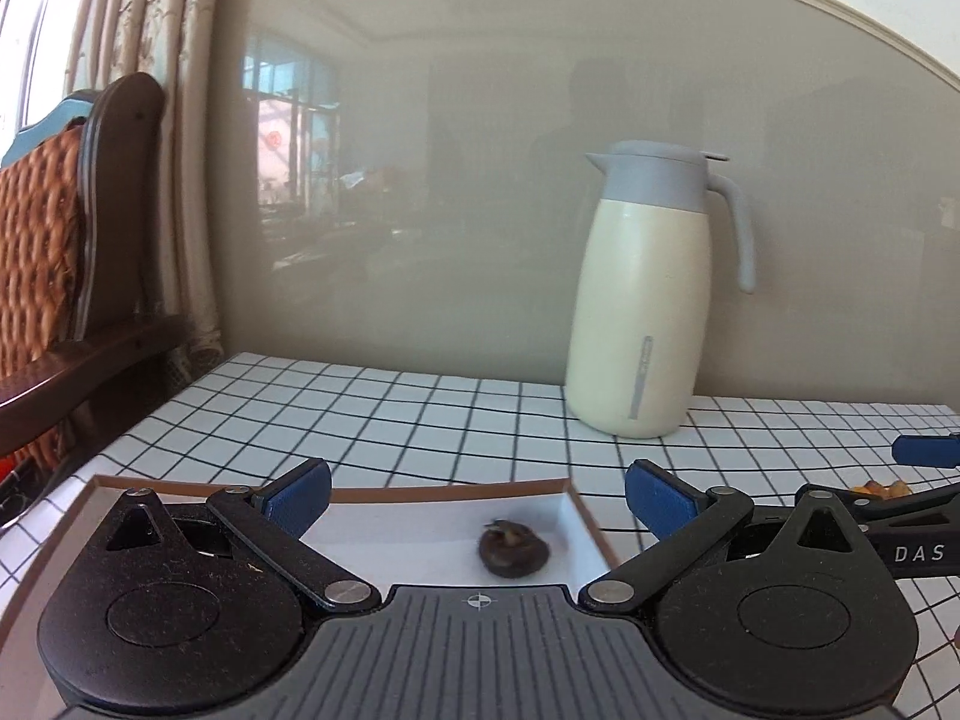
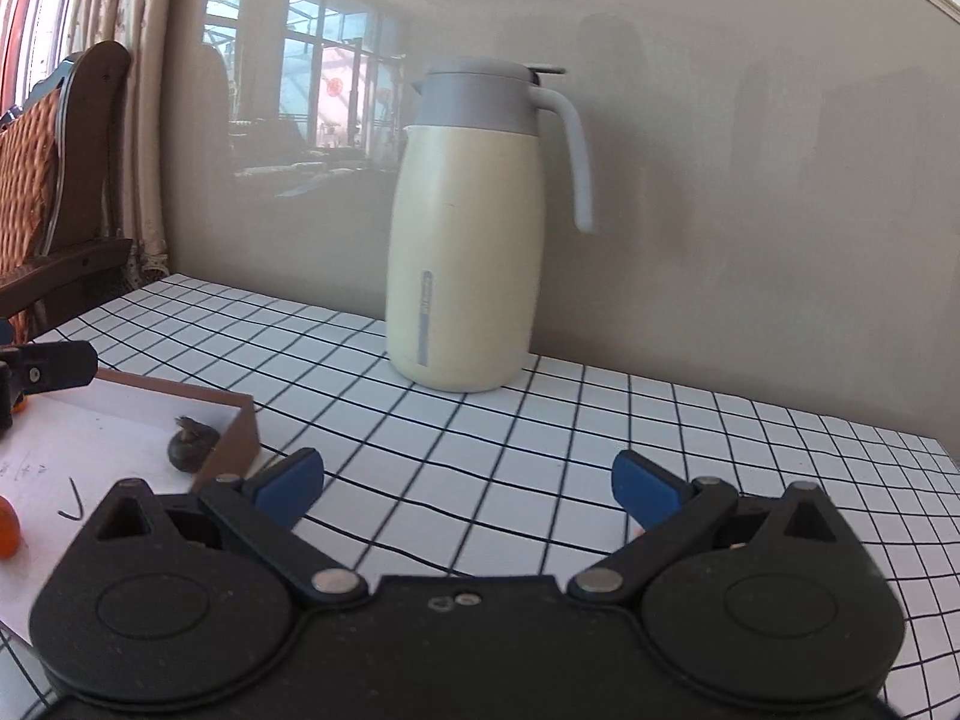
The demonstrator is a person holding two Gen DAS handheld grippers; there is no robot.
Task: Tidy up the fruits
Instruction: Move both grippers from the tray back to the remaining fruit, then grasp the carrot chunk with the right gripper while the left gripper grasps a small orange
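A shallow brown-rimmed box (image 1: 585, 510) with a white floor lies on the checked tablecloth. A dark brown, wrinkled fruit (image 1: 513, 549) sits in its right corner, also in the right wrist view (image 2: 191, 447). An orange fruit (image 2: 7, 528) shows at the left edge inside the box (image 2: 237, 432). My left gripper (image 1: 477, 495) is open and empty, above the box, the dark fruit just below the gap. My right gripper (image 2: 465, 480) is open and empty over the cloth, right of the box. Orange-yellow bits (image 1: 882, 487) show beyond the right gripper's arm.
A cream thermos jug (image 1: 645, 300) with a grey lid and handle stands at the back by the wall, also in the right wrist view (image 2: 468, 234). A wooden chair (image 1: 72, 252) and a curtain stand off the table's left edge. The left gripper's finger (image 2: 54, 367) crosses the box.
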